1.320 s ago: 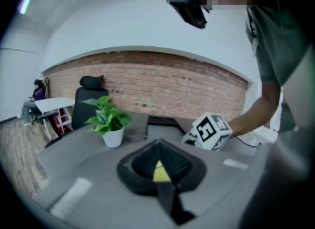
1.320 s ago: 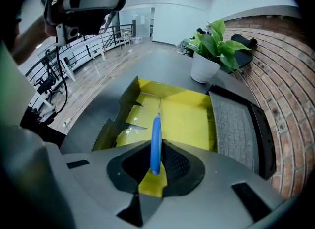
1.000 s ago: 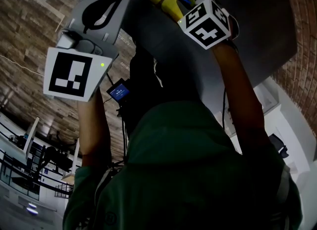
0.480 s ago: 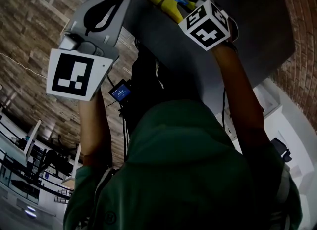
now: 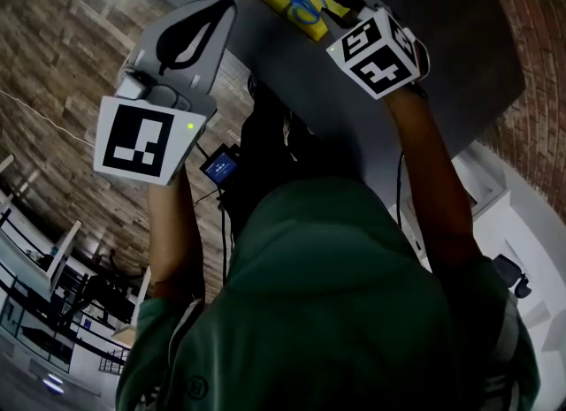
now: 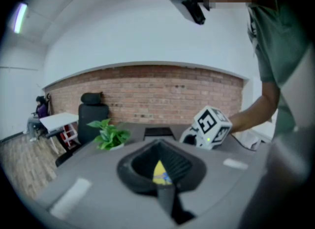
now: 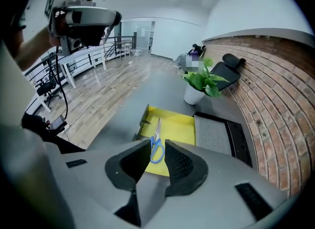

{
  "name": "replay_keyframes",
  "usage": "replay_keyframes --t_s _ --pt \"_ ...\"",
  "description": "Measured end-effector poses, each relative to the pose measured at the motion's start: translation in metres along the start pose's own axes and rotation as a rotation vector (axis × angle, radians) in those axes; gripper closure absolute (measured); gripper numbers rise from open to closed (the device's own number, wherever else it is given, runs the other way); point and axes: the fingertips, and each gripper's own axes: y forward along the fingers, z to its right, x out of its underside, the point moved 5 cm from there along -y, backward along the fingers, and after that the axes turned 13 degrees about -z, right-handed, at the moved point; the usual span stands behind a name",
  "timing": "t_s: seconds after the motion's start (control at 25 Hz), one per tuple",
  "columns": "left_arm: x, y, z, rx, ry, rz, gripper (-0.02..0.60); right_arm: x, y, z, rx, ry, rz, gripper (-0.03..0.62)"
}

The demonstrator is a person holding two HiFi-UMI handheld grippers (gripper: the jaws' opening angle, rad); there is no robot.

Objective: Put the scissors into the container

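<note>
The blue-handled scissors [image 7: 157,136] already lay flat inside the yellow container [image 7: 177,128] on the counter [image 7: 147,87]. Our right gripper [image 7: 157,143] hung just above the container, fingers released and empty. Our left gripper [image 6: 158,149] waited off to the container's side, fingers clenched on nothing. We judged the task done.

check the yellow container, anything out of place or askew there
Nothing stands out. The scissors lie flat inside the yellow container, blades closed, no part over its rim. The right gripper is open and holds nothing.
</note>
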Motion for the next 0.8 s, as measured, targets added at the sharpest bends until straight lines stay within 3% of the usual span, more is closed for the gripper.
replay_keyframes --t_s 0.56,0.8 --pt "-0.013 -0.056 0.027 -0.075 0.072 -0.002 0.578 -0.033 -0.131 -0.023 -0.131 0.081 0.496 0.588" --pt "-0.01 -0.081 0.036 -0.116 0.098 -0.018 0.578 -0.035 -0.196 -0.037 -0.119 0.072 0.646 0.588"
